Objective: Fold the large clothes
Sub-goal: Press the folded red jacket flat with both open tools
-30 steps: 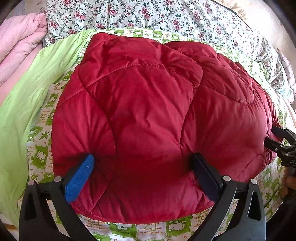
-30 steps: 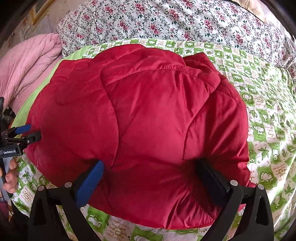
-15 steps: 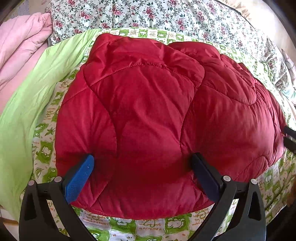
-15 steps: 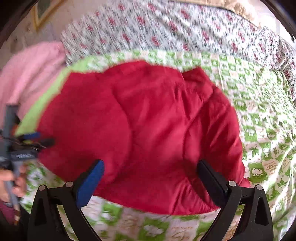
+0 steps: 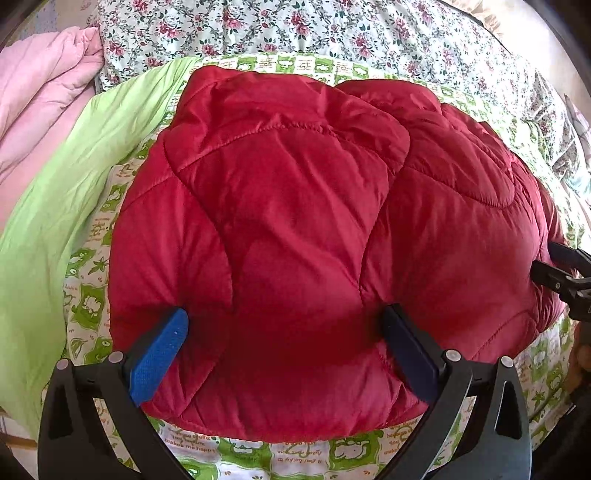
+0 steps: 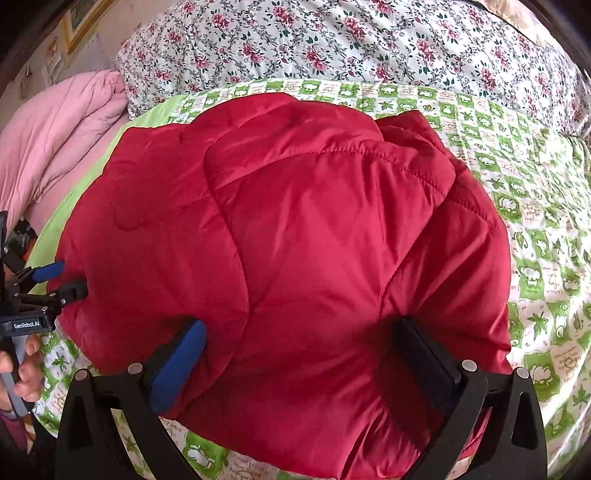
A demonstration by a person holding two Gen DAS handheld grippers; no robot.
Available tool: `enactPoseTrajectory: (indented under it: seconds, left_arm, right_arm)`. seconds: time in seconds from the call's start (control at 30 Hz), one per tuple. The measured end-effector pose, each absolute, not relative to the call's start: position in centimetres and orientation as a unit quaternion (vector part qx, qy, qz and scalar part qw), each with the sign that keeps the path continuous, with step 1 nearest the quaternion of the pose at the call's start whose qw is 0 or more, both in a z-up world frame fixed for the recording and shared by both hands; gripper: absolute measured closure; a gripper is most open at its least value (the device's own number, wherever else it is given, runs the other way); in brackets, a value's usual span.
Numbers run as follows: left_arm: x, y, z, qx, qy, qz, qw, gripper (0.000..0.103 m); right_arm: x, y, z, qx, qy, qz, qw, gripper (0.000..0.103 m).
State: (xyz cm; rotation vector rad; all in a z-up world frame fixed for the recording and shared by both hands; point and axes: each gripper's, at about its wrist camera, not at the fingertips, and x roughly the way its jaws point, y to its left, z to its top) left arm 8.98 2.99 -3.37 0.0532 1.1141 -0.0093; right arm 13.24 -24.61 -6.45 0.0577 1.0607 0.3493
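A puffy red quilted jacket (image 5: pixel 295 240) lies folded in a rounded bundle on the bed. My left gripper (image 5: pixel 282 317) is open, its blue and dark fingers spread wide against the jacket's near-left part. My right gripper (image 6: pixel 300 326) is open too, its fingers set wide on the near-right part of the jacket (image 6: pixel 314 240). Red fabric bulges between both pairs of fingers. The right gripper (image 5: pixel 561 273) shows at the right edge of the left wrist view. The left gripper (image 6: pixel 55 284) shows at the left edge of the right wrist view, held by a hand (image 6: pixel 26 369).
The jacket rests on a green-and-white patterned blanket (image 6: pixel 535 221) over a plain light-green sheet (image 5: pixel 55 203). A pink quilt (image 5: pixel 37 92) is bunched at the far left. Floral bedding (image 5: pixel 295 29) runs along the back.
The right gripper drew back from the jacket half a second ago, then came in close again. The left gripper stayed almost where it was. Both stayed open.
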Motion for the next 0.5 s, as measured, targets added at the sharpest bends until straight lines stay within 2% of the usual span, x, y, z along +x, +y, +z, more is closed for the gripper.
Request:
enactPoseTrajectory:
  seconds: [0.5]
  left_arm:
    - [6.3, 1.2, -0.3, 0.056, 0.506, -0.012, 0.861, 0.000]
  right_arm:
    - [9.4, -25.0, -2.6, 0.049, 0.482, 0.190, 0.854, 0.002]
